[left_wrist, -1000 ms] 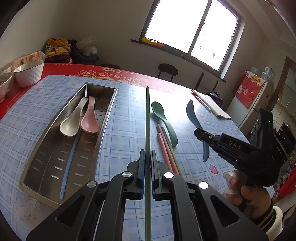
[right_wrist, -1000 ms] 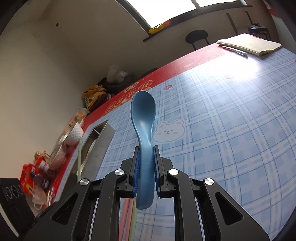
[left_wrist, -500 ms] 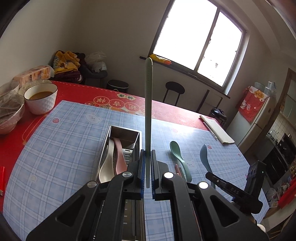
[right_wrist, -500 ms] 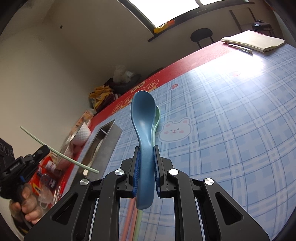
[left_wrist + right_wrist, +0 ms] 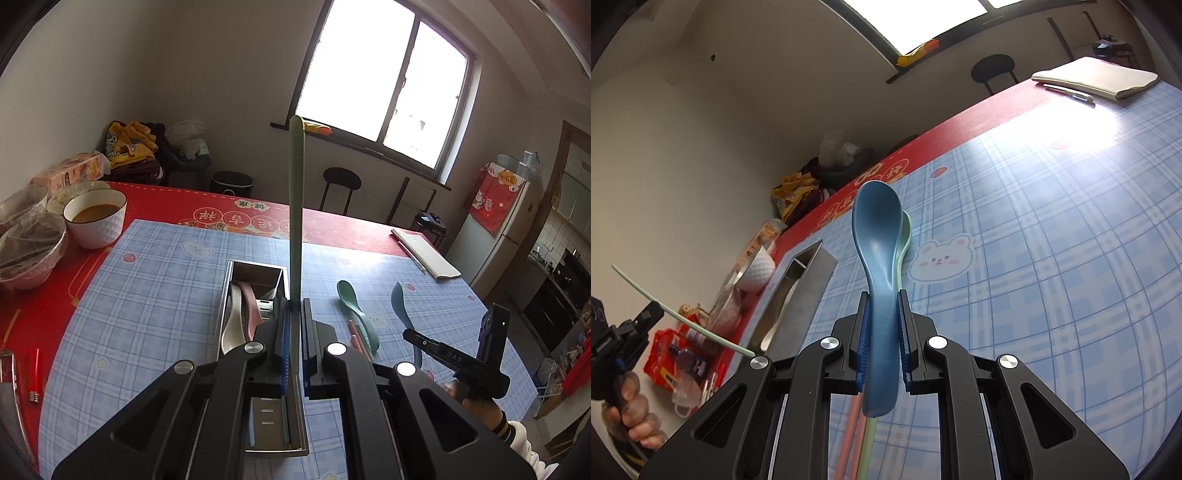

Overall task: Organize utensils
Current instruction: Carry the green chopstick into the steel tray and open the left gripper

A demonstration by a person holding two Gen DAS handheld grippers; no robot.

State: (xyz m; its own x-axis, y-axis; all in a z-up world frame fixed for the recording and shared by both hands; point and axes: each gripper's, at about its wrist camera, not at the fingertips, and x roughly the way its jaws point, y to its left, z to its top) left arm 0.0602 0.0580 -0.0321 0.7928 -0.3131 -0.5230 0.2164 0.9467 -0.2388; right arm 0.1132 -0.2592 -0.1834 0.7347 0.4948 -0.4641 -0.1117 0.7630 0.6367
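Since a second ago, my left gripper (image 5: 294, 314) has lifted the pale green chopstick (image 5: 296, 206) off the tabletop (image 5: 155, 302); it now hangs high above the metal utensil tray (image 5: 226, 295), which has slid from the left of that view to directly beneath the gripper. My right gripper has stayed where it was.

My left gripper is clamped tight on the green chopstick, which runs between the blue pads and points up and away toward the window (image 5: 384, 74). In the right wrist view the same chopstick (image 5: 676, 314) sticks out at a slant from the left gripper (image 5: 650, 314), held in my left hand (image 5: 631, 417) at the far left edge.

My right gripper (image 5: 882, 306) is closed on the handle of a dark blue spoon (image 5: 877, 251), bowl forward and raised above the tabletop. My right hand (image 5: 480, 406) shows in the left wrist view, with the blue spoon (image 5: 400, 302) jutting from its gripper (image 5: 410, 334).

Inside the tray lie a cream spoon (image 5: 233, 317) and a pink spoon (image 5: 249, 302), side by side. Right of the tray, on the blue checked cloth, rests a green spoon (image 5: 352, 306) with pink chopsticks (image 5: 358, 338) just beside its handle.

Further out on the left sit a white bowl (image 5: 96, 221) of brown liquid and covered dishes (image 5: 27, 251). A folded notebook (image 5: 428, 254) lies at the far right of the tabletop.
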